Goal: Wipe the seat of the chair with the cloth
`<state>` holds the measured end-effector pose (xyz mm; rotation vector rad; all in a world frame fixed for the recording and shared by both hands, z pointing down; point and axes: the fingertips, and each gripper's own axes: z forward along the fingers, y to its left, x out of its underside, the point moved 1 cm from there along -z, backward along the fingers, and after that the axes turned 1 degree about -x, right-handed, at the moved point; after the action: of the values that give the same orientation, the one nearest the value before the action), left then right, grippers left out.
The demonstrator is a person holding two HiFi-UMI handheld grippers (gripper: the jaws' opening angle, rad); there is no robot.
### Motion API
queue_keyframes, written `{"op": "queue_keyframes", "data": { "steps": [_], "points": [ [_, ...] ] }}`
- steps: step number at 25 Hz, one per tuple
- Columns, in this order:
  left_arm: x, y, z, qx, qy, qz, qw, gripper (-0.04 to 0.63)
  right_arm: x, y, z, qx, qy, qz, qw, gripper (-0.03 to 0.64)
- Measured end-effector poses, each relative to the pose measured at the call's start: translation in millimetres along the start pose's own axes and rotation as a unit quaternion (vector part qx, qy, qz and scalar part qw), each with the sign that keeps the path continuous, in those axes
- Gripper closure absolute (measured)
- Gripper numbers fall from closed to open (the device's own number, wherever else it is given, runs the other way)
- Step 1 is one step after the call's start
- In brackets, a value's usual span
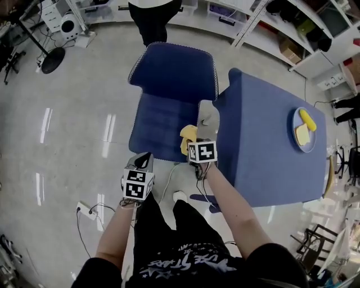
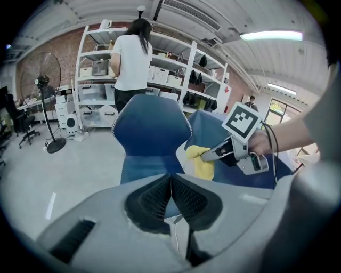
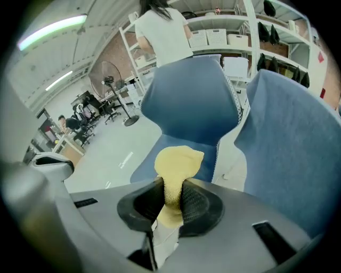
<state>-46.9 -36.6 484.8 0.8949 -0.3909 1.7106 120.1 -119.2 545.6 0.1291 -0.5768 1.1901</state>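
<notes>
A blue chair [image 1: 169, 95] stands on the floor in front of me, its seat [image 1: 160, 132] facing me. My right gripper [image 1: 194, 140] is shut on a yellow cloth [image 1: 187, 138] and holds it at the seat's front right corner, above the seat. The cloth [image 3: 177, 165] bulges out between the right jaws. It also shows in the left gripper view, the cloth [image 2: 201, 161] hanging from the right gripper [image 2: 210, 154]. My left gripper [image 1: 143, 163] hangs shut and empty just short of the seat's front left edge. Its jaws [image 2: 170, 186] meet with nothing between them.
A blue-covered table [image 1: 275, 140] stands right beside the chair, with a blue plate [image 1: 304, 130] holding yellow items. A person [image 1: 152, 17] stands behind the chair at shelves [image 2: 101, 69]. A fan [image 1: 50, 59] and floor cables [image 1: 90, 211] lie at left.
</notes>
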Motion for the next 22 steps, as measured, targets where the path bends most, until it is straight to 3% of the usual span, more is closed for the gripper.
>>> {"op": "queue_keyframes", "data": {
  "steps": [9, 17, 22],
  "points": [
    [-45.4, -49.8, -72.3, -0.051, -0.048, -0.021, 0.9973, 0.575, -36.0, 22.2, -103.9, -0.072, -0.032, -0.099, 0.992, 0.552],
    [-19.9, -71.1, -139.0, -0.127, -0.081, -0.072, 0.9859, 0.575, -18.2, 51.5, -132.8, -0.139, -0.032, -0.127, 0.982, 0.552],
    [2.7, -70.8, -165.0, -0.157, -0.078, -0.097, 0.9798, 0.575, -8.3, 72.2, -139.6, -0.169, -0.034, -0.139, 0.975, 0.552]
  ]
}}
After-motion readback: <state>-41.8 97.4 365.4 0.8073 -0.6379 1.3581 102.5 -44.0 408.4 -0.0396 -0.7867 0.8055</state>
